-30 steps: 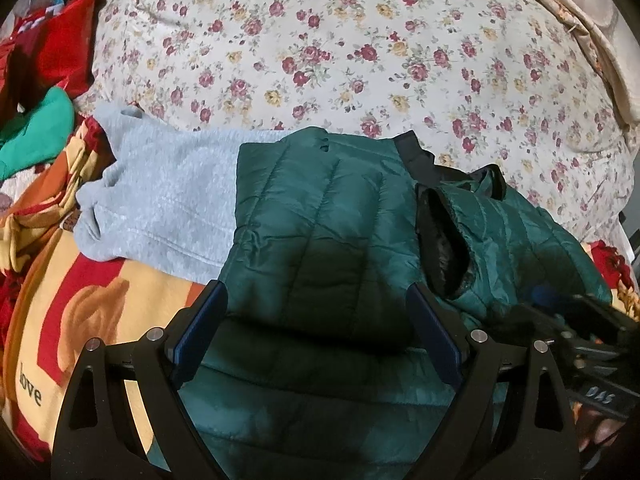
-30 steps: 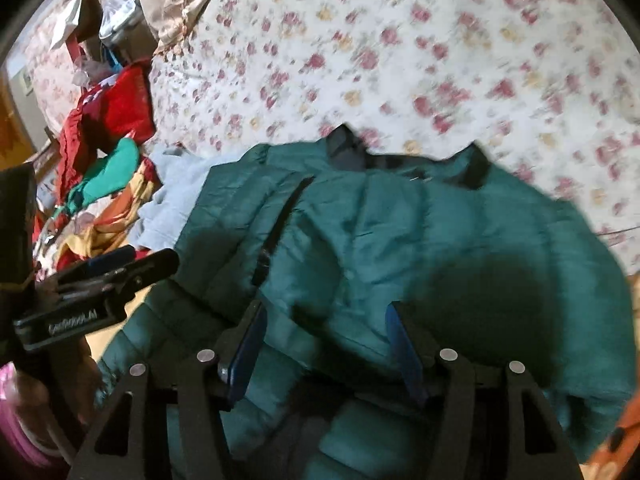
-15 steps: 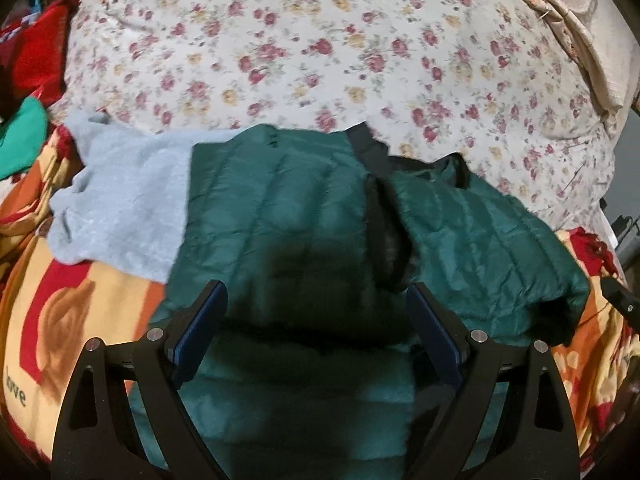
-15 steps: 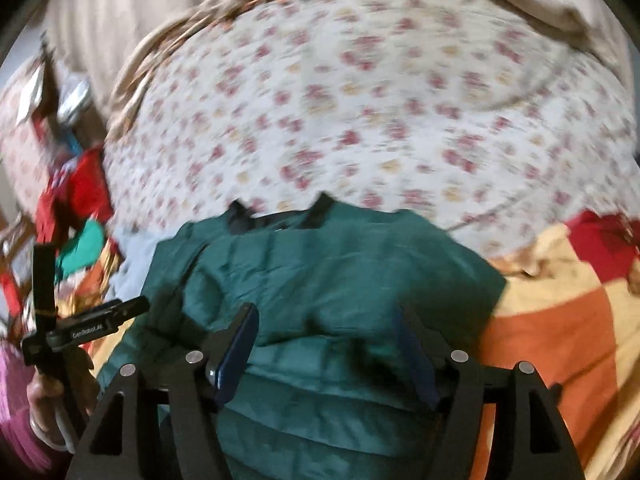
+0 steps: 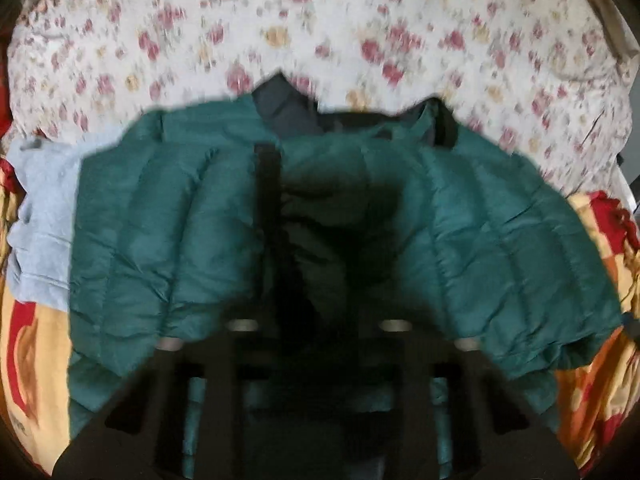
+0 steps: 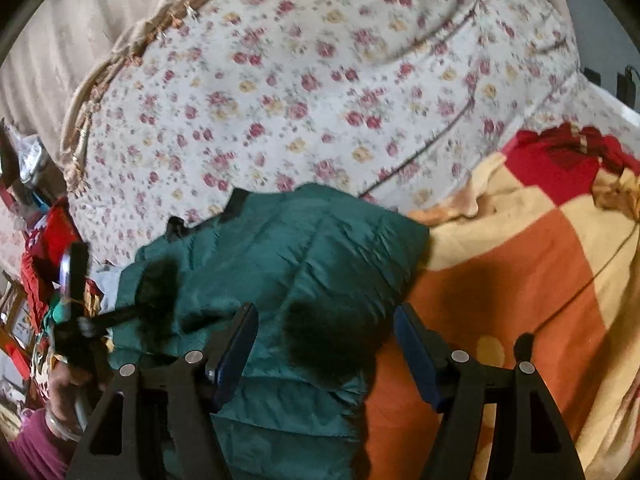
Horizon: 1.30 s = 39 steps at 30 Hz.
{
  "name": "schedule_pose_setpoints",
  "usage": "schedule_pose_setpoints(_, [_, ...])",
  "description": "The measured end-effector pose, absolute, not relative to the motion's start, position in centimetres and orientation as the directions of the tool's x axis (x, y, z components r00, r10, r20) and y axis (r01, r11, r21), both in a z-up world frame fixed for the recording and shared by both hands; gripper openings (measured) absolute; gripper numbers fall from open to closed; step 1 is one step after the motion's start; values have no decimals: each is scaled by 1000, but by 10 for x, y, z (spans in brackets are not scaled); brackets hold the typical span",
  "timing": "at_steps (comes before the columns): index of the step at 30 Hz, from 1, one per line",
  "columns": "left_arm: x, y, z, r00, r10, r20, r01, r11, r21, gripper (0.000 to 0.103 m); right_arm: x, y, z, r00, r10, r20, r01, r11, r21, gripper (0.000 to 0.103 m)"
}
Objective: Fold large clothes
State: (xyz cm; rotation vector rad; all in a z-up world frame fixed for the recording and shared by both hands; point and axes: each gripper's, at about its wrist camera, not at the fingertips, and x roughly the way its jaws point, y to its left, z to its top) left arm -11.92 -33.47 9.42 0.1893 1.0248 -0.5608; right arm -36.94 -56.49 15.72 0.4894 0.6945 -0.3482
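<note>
The green quilted puffer jacket (image 5: 480,216) lies on my bed, a dark teal shell stitched in puffy channels, with a black collar (image 5: 288,108) and a black zipper strip (image 5: 268,184) running down its front. In my left wrist view the collar points toward twelve o'clock, against the floral quilt (image 5: 360,20), and the long axis runs from twelve to six, the hem end passing under my gripper. The jacket's sides are drawn in, so it looks bunched and rounded at three o'clock.

My left gripper (image 5: 316,328) shows only as a dark blur low over the zipper line; its jaws have just been closing and now sit together, but I cannot tell whether any cloth is pinched between them.

My right gripper (image 6: 324,344) has its jaws apart, having just been opening a little, with the jacket's right edge below the gap and no pad pressing on it. The orange and yellow blanket (image 6: 520,280) spreads toward three o'clock. A grey sweater (image 5: 40,220) lies at nine o'clock, touching the jacket.
</note>
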Motion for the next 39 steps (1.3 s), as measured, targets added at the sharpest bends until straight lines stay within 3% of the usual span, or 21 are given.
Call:
schedule_pose_setpoints(10, [-104,-268,153,584,-325,-744,500,866,14,15,-335,-557,129,694,-96,-713,458,824,335,68])
schedule_pose_setpoints(14, [-88,-229,138,590,-267,-761,443,896,29,15,-313,-552,126,696,-94,-712,451,829,331,77])
schedule_pose_setpoints(21, [-86,-206,94,531,-260,-807,405,914,-28,15,-275,-566,108,668,-75,-741,486,798,358,78])
schedule_pose_setpoints(23, [-86,-205,91,533,-264,-804,406,913,-31,16,-267,-562,111,657,-120,-744,484,824,294,57])
schedule_pose_setpoints(24, [-85,-207,89,532,-266,-804,409,912,-31,16,-263,-561,113,644,-157,-748,493,833,250,56])
schedule_pose_setpoints(27, [-81,-210,88,534,-278,-799,420,907,-35,21,-256,-567,110,623,-206,-754,534,816,219,56])
schedule_pose_setpoints(29, [-80,-214,86,533,-279,-799,419,907,-37,33,-251,-574,103,610,-216,-763,558,801,219,56])
schedule_pose_setpoints(39, [-77,-218,81,545,-255,-798,410,912,-11,43,-254,-574,125,573,-241,-783,579,796,179,58])
